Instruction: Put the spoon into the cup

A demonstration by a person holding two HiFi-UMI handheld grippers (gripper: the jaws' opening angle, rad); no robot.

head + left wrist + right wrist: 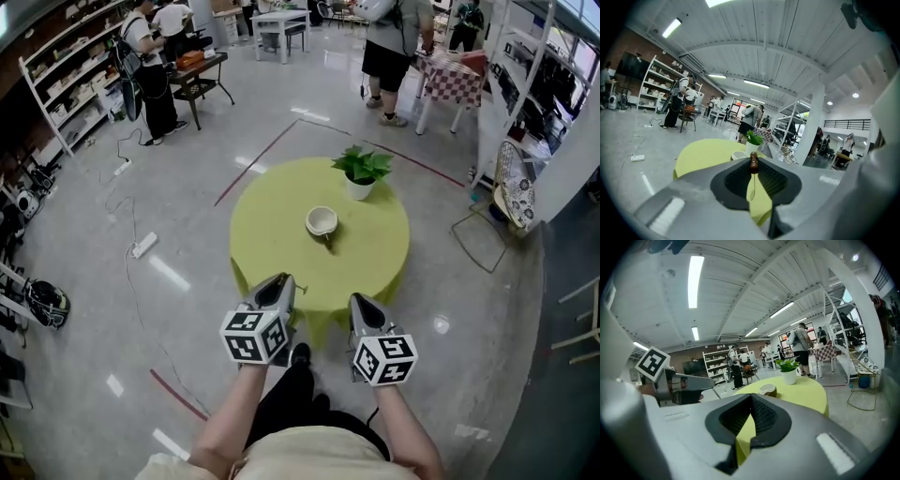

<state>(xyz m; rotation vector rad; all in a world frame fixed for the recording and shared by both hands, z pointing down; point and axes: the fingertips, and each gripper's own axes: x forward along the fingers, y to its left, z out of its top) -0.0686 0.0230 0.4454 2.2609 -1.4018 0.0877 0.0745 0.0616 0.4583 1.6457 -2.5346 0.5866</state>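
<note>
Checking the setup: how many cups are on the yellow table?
1. The cup stands near the middle of the table, close to the potted plant; none seems hidden.

Big workshop-type rm w/ glossy grey floor (187,281), a red tape line (253,167) across it, white power strip (143,246) + cable lying at left; a round table (272,253) w/ yellow-green cloth stands mid-floor. Open shelving (66,89) runs along the left wall w/ a dark low table (199,73) nr it, a white table (281,21) at the back, a table w/ red-checked cloth (452,77) + white racks (525,75) at right, several people standing round the far end. Overhead: white ribbed ceiling (787,42) w/ lit strip lights (695,275), a white pillar (812,126), brick wall (628,44) behind the shelving.
</note>
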